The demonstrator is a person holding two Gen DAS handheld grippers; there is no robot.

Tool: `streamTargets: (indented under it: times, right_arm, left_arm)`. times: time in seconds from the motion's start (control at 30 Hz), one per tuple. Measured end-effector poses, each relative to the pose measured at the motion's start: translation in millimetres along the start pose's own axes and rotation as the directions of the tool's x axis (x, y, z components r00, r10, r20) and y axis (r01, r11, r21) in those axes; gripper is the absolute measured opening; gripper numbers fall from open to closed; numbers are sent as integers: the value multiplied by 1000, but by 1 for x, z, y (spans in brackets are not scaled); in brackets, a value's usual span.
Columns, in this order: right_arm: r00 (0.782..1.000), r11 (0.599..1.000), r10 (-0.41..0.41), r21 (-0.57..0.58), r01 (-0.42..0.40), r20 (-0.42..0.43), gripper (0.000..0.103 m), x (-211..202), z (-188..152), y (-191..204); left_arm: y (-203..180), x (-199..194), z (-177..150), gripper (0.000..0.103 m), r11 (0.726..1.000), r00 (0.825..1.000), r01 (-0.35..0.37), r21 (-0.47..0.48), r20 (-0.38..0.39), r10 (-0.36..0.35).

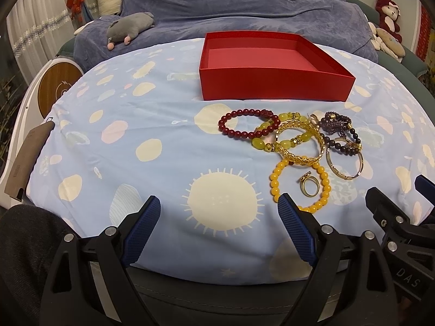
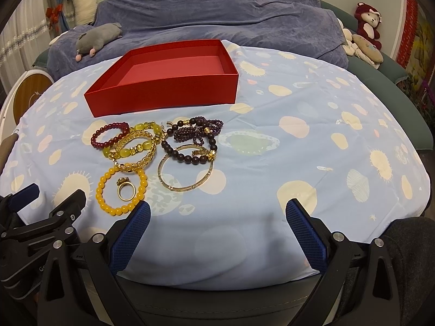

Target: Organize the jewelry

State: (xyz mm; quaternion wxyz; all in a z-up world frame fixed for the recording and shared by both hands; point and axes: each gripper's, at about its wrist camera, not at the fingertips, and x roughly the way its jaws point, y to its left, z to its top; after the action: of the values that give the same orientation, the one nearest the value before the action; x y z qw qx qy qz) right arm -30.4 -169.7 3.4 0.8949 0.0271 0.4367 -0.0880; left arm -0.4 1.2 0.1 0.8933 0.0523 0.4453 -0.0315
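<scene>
A: Where did the jewelry lie?

B: In a loose heap on the blue cloth (image 1: 163, 114), just in front of the red box (image 1: 274, 81). The box was open on top, with only its pink floor showing.

A: What was in the heap?

B: A dark red bead bracelet (image 1: 248, 123) lay at the left, overlapped by a pale yellow stone bracelet (image 1: 288, 135) and a gold bangle (image 1: 299, 142). Nearest the grippers lay a round yellow bead bracelet (image 1: 299, 184) with a gold ring (image 1: 310, 186) inside its loop, apart from the beads. To the right were a thin metal bangle (image 2: 186, 169), a dark bead bracelet (image 2: 187, 146) lying across it, and a bunch of small purple beads (image 2: 201, 129) behind.

A: And the grippers?

B: The left gripper (image 1: 218, 212) stood with its blue pads wide apart over a cream sun print, gripping nothing. Its right pad (image 1: 295, 228) overlapped the near edge of the yellow beads in its own view; I couldn't tell whether it touched them. The right gripper (image 2: 217, 216) was likewise spread open over bare cloth, empty, with the heap up and to its left.

A: Were the two close?

B: Side by side; each showed at the edge of the other's view.

A: Anything behind?

B: A blue blanket (image 2: 217, 11) beyond the box, with a grey plush (image 1: 130, 27) on it, and a red plush (image 2: 368, 24) far right.
</scene>
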Motion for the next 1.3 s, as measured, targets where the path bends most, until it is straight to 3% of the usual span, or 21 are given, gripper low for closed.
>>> streamTargets:
  times: [0.37, 0.5, 0.77, 0.97, 1.1, 1.2, 1.3]
  right_arm:
    - [1000, 1000, 3, 5, -3, -2, 96, 1, 0, -1]
    - [1000, 1000, 3, 5, -3, -1, 96, 1, 0, -1]
    - [1000, 1000, 3, 6, -3, -2, 96, 1, 1, -1]
    - [1000, 1000, 4, 15, -4, 2, 96, 0, 2, -2]
    - [1000, 1000, -3, 22, 3, 0, 96, 1, 4, -5]
    - [1000, 999, 6, 34, -6, -3, 96, 1, 7, -8]
    - [1000, 999, 19, 45, -18, -13, 96, 4, 12, -12]
  left_arm:
    - [-3, 2, 0, 84, 1000, 1000, 2, 9, -18, -1]
    - [-4, 1, -1, 84, 1000, 1000, -23, 22, 20, 22]
    - [-5, 1, 0, 84, 999, 1000, -20, 25, 13, 19]
    - [6, 0, 6, 88, 999, 1000, 21, -27, -4, -21]
    - [21, 0, 15, 90, 993, 999, 47, -111, 1, -47]
    - [32, 5, 25, 90, 986, 999, 53, -160, 16, -51]
    - [34, 13, 39, 89, 989, 1000, 22, -144, 8, -21]
